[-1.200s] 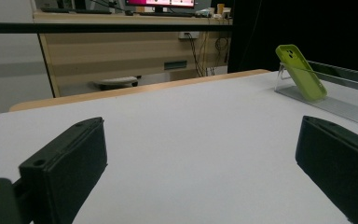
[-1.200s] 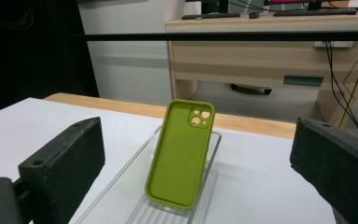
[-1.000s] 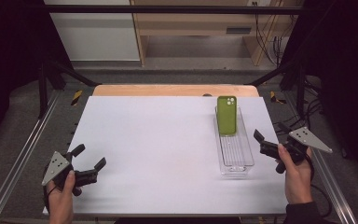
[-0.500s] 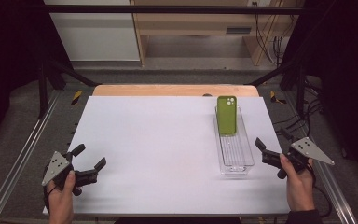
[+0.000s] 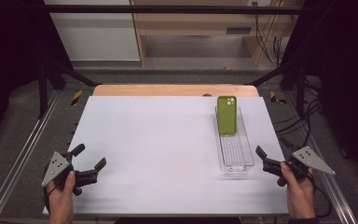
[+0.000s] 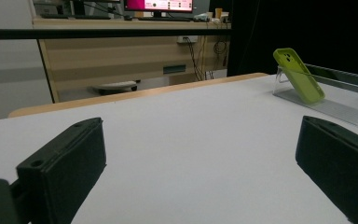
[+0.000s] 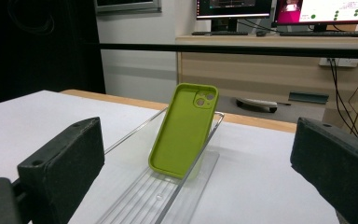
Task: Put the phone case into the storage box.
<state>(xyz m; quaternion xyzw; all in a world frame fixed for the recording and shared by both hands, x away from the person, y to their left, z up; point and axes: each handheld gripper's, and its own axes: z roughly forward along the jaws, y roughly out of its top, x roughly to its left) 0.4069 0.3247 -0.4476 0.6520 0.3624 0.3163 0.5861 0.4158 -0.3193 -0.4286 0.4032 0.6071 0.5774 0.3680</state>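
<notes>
- Two grippers sit at the near corners of the white table in the high view: the left gripper at the near left corner, held in the person's left hand, and the right gripper at the near right edge, held in the right hand. Both have their jaws spread apart with nothing between them. A green phone case stands in the far end of a clear plastic tray, which runs lengthwise along the table's right side. The right gripper is just beside the tray's near end; the left gripper is well apart from it.
- Left gripper view: the two black jaws rise from the bottom corners, wide apart and released, with bare white table between them. The green phone case is far off at the upper right, tilted, its top leaning against the end wall of the clear plastic tray.
- Right gripper view: the jaws again stand wide apart, grasping nothing. Between them, farther off, the green phone case stands upright with a slight lean, camera cut-out at the top, its lower edge resting on the ribbed floor of the clear plastic tray. The case is apart from both jaws.
</notes>
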